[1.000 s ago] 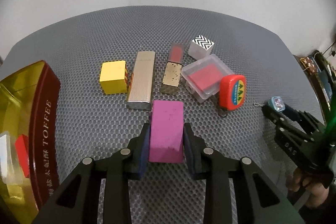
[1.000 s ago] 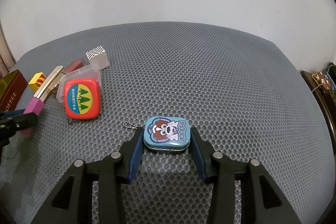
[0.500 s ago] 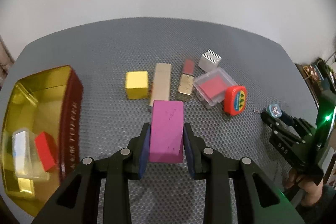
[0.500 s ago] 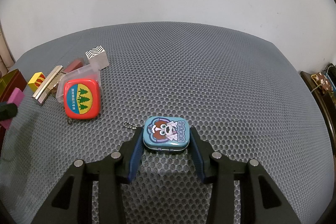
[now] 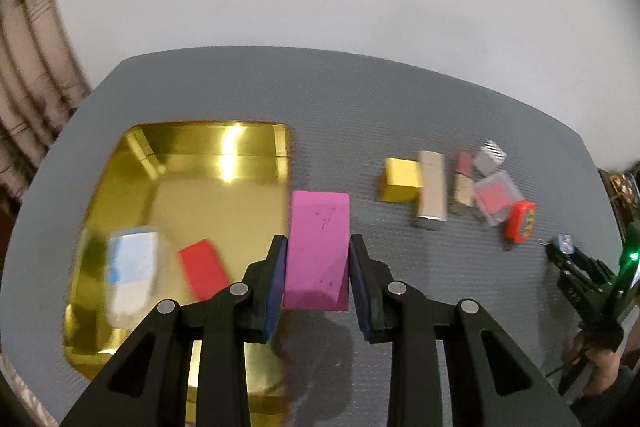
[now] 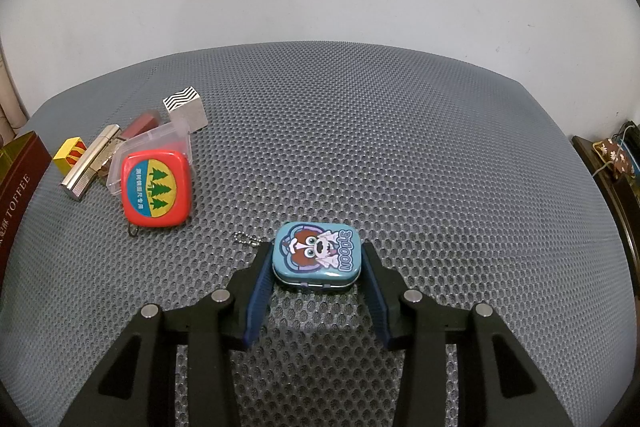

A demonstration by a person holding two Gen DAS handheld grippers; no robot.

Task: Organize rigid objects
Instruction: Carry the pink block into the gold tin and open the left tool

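Observation:
My left gripper (image 5: 316, 251) is shut on a magenta block (image 5: 318, 247) and holds it in the air beside the right rim of the gold toffee tin (image 5: 132, 147). In the tin lie a red block (image 5: 202, 271) and a white-blue box (image 5: 132, 273). My right gripper (image 6: 318, 259) holds a small blue "Noodle" tin (image 6: 318, 257) between its pads, low over the grey mesh surface. The right gripper also shows in the left wrist view (image 5: 562, 251).
A cluster sits on the mesh: yellow cube (image 5: 402, 181), silver bar (image 5: 431, 191), gold-red lipstick (image 5: 462, 175), zigzag cube (image 6: 186, 107), clear case (image 6: 160, 147), red tape measure (image 6: 156, 191). The tin's maroon side (image 6: 16, 187) shows at left. A shelf (image 6: 616, 163) stands right.
My left gripper has lifted the magenta block and swung it left, from near the cluster to the tin's right rim. The right gripper with the Noodle tin has barely moved.

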